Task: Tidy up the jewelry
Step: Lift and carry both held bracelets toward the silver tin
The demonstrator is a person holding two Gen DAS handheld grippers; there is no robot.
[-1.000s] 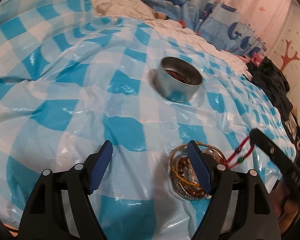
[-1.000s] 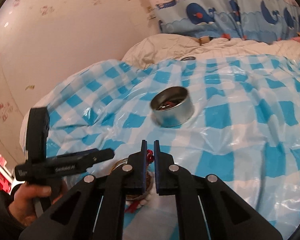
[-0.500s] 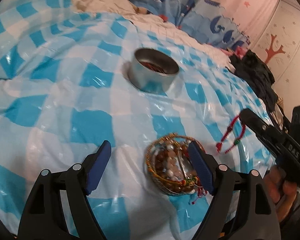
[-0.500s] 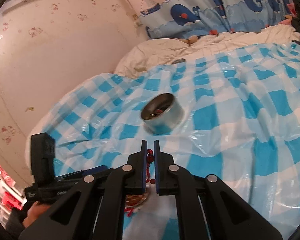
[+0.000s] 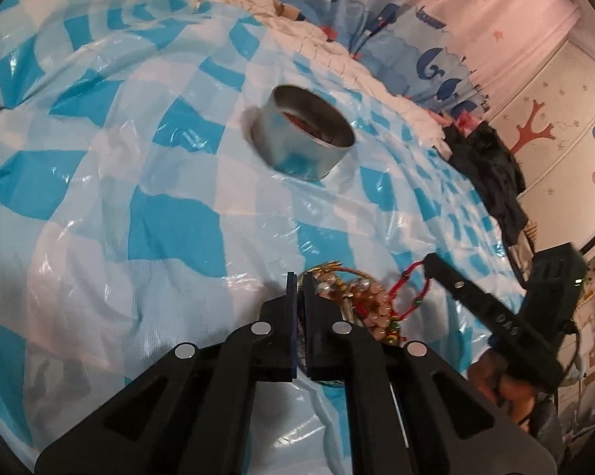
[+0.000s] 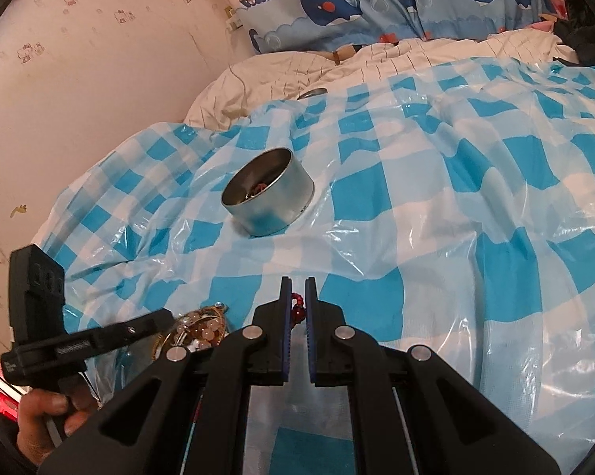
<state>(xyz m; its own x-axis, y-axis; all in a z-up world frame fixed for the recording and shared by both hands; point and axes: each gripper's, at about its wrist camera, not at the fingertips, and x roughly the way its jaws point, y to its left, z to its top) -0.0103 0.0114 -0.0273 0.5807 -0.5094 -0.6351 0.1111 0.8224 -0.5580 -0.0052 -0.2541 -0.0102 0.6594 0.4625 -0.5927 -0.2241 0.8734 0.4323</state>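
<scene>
A round silver tin (image 5: 307,137) with some jewelry inside sits on the blue-checked plastic sheet; it also shows in the right wrist view (image 6: 268,193). A glass dish of beaded bracelets (image 5: 362,301) lies near me, also visible in the right wrist view (image 6: 196,328). My left gripper (image 5: 300,285) is shut at the left rim of this dish, seemingly pinching the rim or a strand. My right gripper (image 6: 297,291) is shut on a red bead bracelet (image 6: 297,306), which hangs as a red loop (image 5: 410,289) just right of the dish, lifted above the sheet.
The checked sheet (image 6: 475,206) covers a soft, wrinkled bed. A cream quilt (image 6: 337,63) and whale-print curtain (image 6: 376,0) lie behind. Dark clothes (image 5: 491,174) are piled at the right edge. A wall (image 6: 79,59) stands to the left.
My left gripper has closed from wide open and moved to the dish's left rim. My right gripper has kept the red bracelet and lifted it away from the dish.
</scene>
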